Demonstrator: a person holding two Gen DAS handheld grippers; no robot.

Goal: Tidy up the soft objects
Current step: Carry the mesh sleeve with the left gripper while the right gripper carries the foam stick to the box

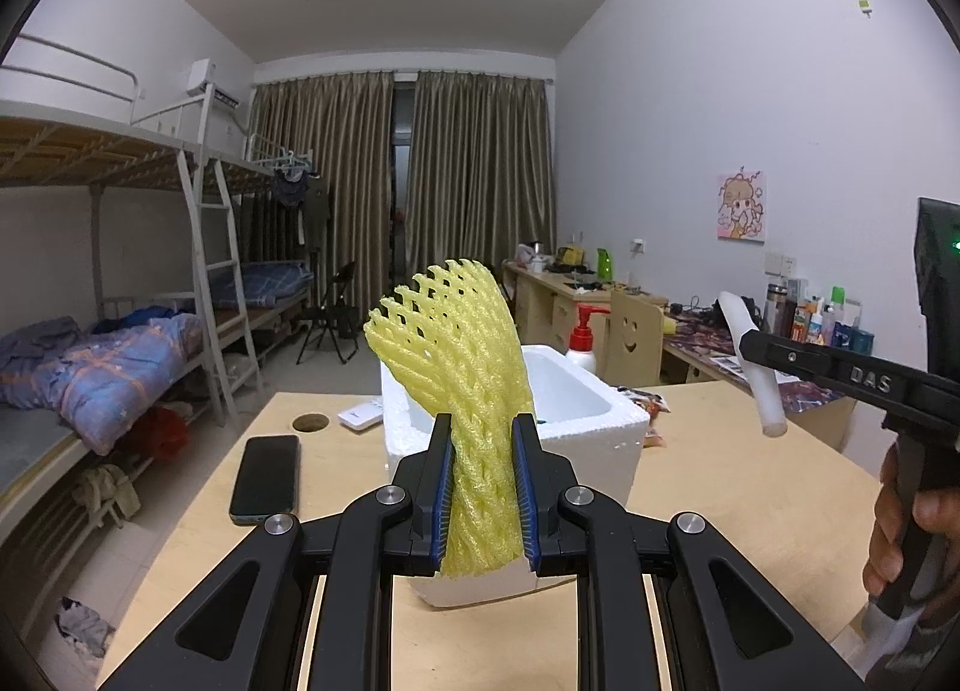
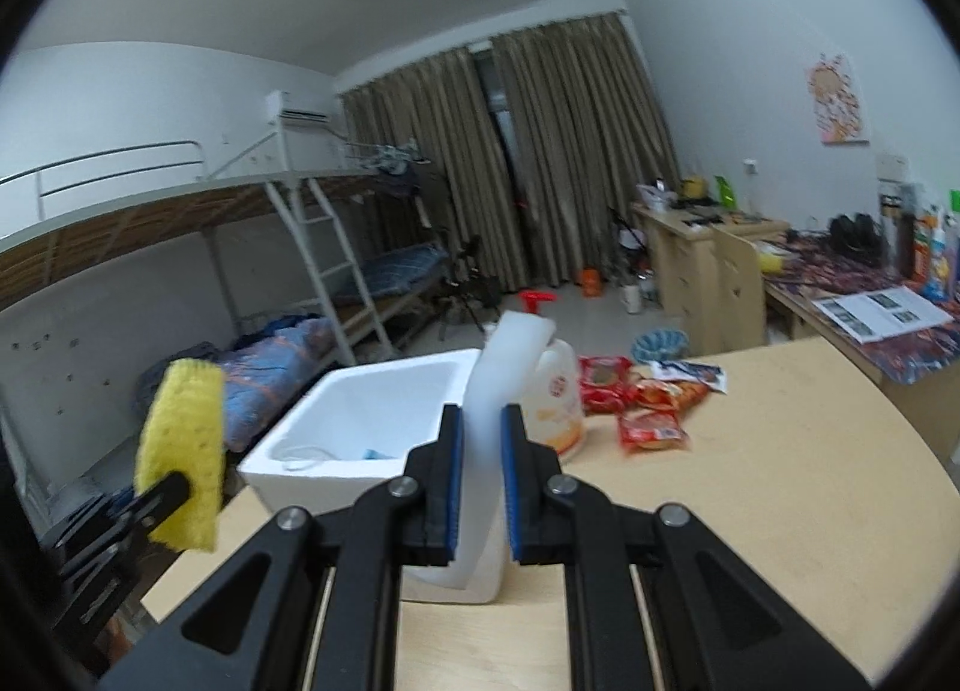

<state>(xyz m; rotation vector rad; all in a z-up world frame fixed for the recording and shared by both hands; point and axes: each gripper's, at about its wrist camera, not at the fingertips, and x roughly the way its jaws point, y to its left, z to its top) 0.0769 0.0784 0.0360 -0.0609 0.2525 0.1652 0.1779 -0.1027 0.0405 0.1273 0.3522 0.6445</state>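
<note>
Soft objects are held above the tabletop [image 1: 720, 469], near the white foam box [image 1: 600, 415]. The yellow foam net [image 1: 462, 367] is pinched by the left gripper [image 1: 481, 487] at its lower half (light, springy, easily crushed). The smaller white foam strip [image 2: 498, 385] is clamped low down by the nearly closed right gripper [image 2: 482, 496]; it is judged floppy, so a mid-length hold would be steadier.

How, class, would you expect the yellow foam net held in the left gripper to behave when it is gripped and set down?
The yellow foam net probably squashes easily: it pinches narrow between the left gripper pads. It looks springy yet floppy, since its free top fans out and leans sideways. Its open mesh suggests it is very light, so it may not stay put in the white foam box.
</note>
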